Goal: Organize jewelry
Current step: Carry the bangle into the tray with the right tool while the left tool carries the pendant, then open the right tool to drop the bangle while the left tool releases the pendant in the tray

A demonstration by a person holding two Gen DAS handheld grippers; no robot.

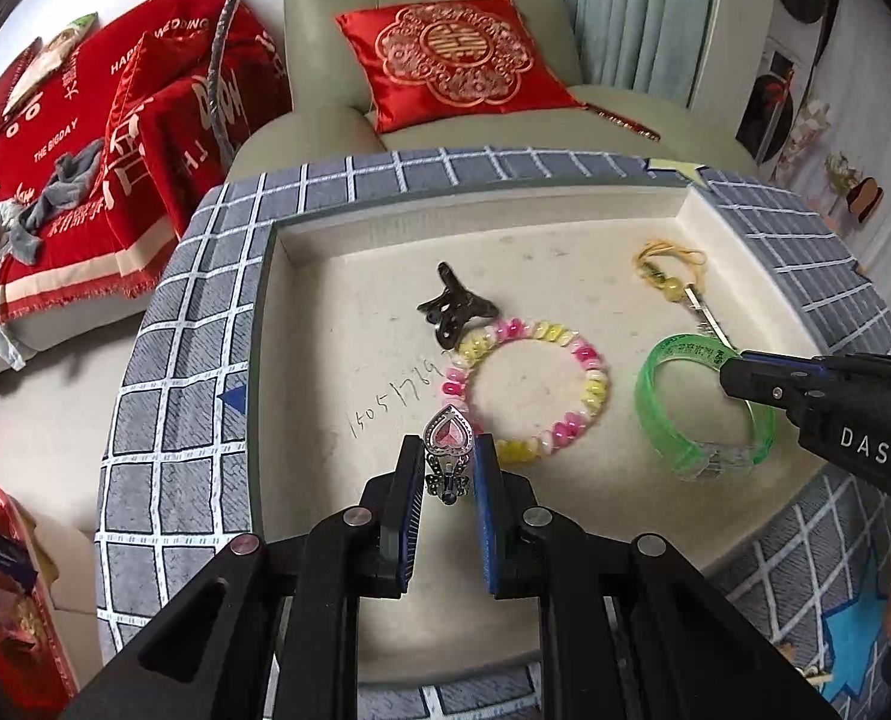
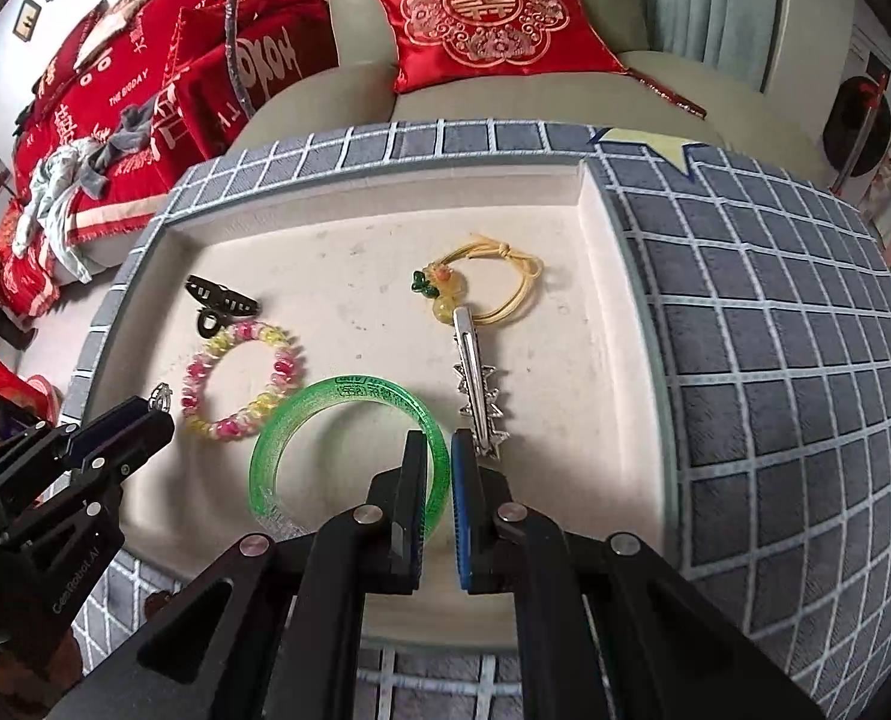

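My left gripper (image 1: 449, 450) is shut on a silver clip with a pink heart stone (image 1: 449, 437), held over the cream tray (image 1: 385, 312). It also shows in the right wrist view (image 2: 160, 405). My right gripper (image 2: 442, 450) is shut on the rim of a green bangle (image 2: 301, 426), which lies on the tray (image 2: 355, 252); the bangle also shows in the left wrist view (image 1: 661, 414). A pink and yellow bead bracelet (image 1: 589, 384), a dark claw clip (image 1: 448, 306), a silver star hair clip (image 2: 478, 390) and a yellow cord charm (image 2: 445, 288) lie on the tray.
The tray sits in a grey checked cover (image 2: 745, 330). Behind it is a pale green sofa with a red cushion (image 1: 451, 60) and red wedding blankets (image 1: 55, 138) at left.
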